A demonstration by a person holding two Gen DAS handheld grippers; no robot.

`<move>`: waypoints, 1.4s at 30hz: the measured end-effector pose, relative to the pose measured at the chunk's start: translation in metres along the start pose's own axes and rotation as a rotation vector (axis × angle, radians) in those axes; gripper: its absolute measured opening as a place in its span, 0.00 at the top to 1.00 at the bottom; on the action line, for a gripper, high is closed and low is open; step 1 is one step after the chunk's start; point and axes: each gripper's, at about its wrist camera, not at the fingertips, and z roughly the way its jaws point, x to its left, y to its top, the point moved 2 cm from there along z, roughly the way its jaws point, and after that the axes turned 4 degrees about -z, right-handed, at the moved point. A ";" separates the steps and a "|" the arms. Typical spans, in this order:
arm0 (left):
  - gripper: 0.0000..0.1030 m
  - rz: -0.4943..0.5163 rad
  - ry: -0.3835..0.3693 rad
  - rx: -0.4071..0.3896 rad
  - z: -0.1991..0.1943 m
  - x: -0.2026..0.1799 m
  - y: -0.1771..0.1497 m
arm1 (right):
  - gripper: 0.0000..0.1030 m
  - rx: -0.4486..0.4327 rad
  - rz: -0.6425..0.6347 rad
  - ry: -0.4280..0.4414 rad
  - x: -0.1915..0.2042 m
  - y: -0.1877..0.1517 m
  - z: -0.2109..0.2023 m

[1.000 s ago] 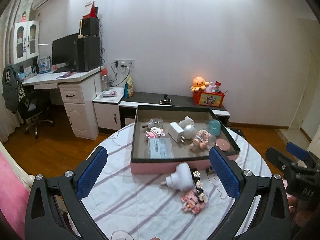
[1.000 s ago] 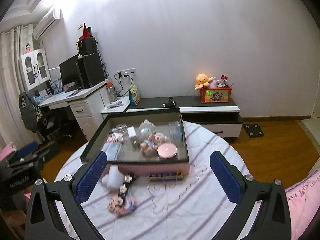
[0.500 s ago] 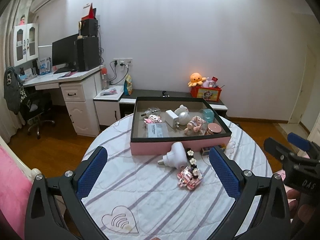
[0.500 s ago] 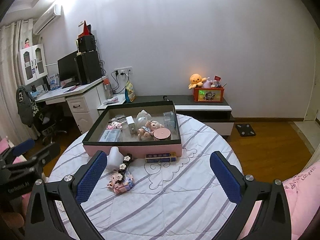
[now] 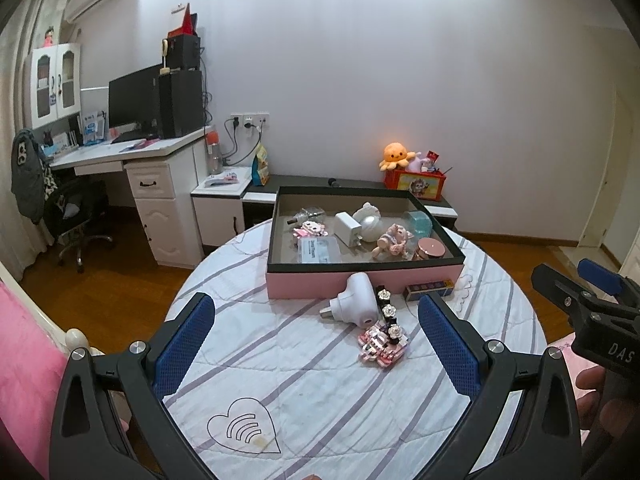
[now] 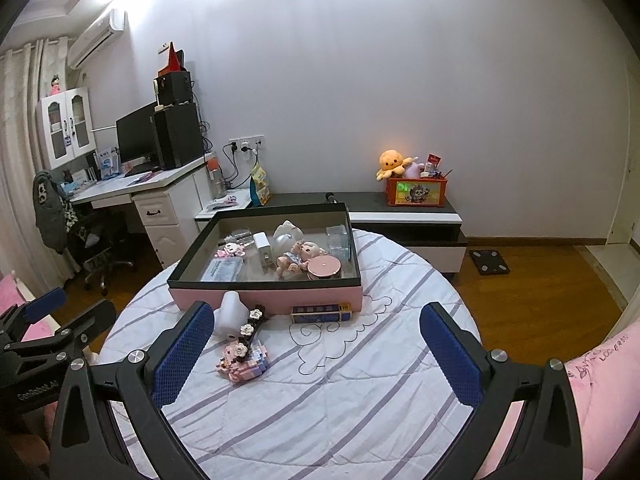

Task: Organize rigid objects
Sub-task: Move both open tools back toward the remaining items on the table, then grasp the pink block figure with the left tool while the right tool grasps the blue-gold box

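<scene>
claws (image 5: 316,344) (image 6: 318,346) both wide open, empty, above table (image 6: 360,400)

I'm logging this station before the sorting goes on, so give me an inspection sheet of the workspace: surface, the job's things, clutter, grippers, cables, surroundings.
Surface: round table under a striped white cloth.
Job's things: pink box with a black rim, holding a doll, a white charger, a round pink tin and other small items. Outside, in front of it: white plug-in device, flower hair clip, pink block model, long blue box.
Clutter: nothing seen.
Grippers: left gripper and right gripper both open, empty, above the near table edge.
Cables: none on the table; some plugged in at the wall sockets.
Surroundings: desk with monitor, low cabinet, wooden floor.
</scene>
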 end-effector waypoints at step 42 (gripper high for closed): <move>0.17 -0.010 -0.045 0.364 0.165 -0.055 -0.072 | 0.00 0.260 0.093 0.002 -0.060 -0.053 0.113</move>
